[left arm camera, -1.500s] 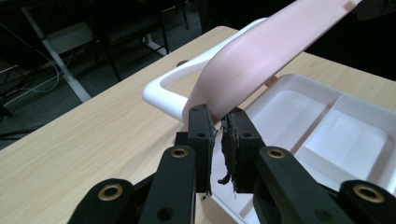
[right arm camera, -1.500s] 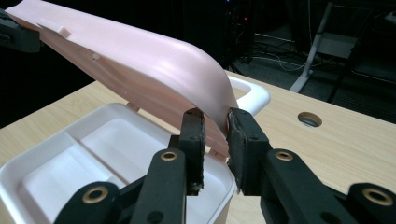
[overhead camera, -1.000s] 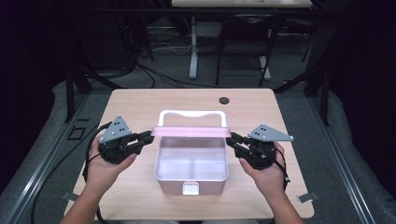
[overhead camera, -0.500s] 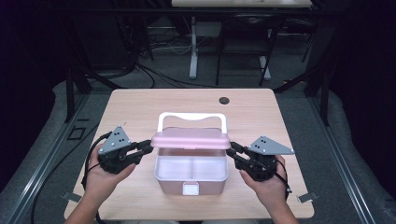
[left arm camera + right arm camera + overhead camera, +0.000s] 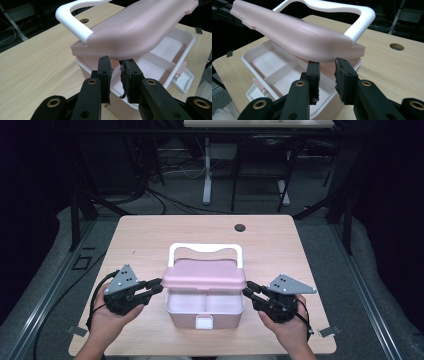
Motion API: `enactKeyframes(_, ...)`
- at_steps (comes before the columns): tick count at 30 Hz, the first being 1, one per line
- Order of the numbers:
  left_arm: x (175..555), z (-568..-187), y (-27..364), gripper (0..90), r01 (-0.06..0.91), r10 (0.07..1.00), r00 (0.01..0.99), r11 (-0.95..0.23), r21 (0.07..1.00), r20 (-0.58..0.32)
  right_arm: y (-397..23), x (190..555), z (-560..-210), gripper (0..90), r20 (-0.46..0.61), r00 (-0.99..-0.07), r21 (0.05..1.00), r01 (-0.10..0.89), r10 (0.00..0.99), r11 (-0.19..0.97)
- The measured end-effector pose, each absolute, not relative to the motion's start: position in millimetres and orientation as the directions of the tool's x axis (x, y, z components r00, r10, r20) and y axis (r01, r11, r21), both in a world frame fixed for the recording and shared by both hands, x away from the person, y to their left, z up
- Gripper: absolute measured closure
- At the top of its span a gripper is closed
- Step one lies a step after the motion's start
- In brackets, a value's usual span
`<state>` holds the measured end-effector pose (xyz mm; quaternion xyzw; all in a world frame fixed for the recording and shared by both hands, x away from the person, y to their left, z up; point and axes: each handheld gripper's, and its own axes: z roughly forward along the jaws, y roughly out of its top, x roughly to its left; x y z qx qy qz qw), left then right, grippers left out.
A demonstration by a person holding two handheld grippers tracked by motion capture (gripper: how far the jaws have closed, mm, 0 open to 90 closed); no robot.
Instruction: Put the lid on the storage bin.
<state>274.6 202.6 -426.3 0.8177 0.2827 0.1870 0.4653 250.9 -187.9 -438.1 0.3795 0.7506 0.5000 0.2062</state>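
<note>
i'm partway through closing the box (image 5: 205, 312). the pink lid (image 5: 205, 276) hangs half shut, tilted over the open tray, its back edge near the white handle (image 5: 206, 249) and its front edge still raised above the latch side. my left gripper (image 5: 150, 289) sits at the lid's left end, my right gripper (image 5: 254, 292) at its right end.

in the left gripper view the fingers (image 5: 105, 72) stand a little apart, nothing pinched between them; the lid's corner (image 5: 130, 35) rests just above their tips, and i judge it's riding on top of them rather than being clamped. same story in the right gripper view: fingers (image 5: 313, 72) narrowly spread, the lid's end (image 5: 312, 42) right over the tips, touching or nearly so, i can't tell which.

so the step in hand is lowering the lid. next move calls for both hands sinking together, evenly, so the lid doesn't twist, then sliding the tips out sideways before the rim traps them, and pressing the front down until the latch (image 5: 204, 322) catches.
</note>
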Motion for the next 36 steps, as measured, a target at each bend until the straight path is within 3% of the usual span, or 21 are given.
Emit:
enactKeyframes(21, 262, -443, 219, 71.5, 0.332, 0.653, 0.758, -0.403, 0.853, 0.014, -207, 234, -452, 69.3, 0.099, -0.616, 0.886, 0.412, 0.781, 0.212)
enactKeyframes(36, 276, -449, 227, 56.7, 0.376, 0.692, 0.722, -0.36, 0.854, -0.026, -210, 248, -451, 59.7, 0.116, -0.604, 0.89, 0.416, 0.789, 0.188)
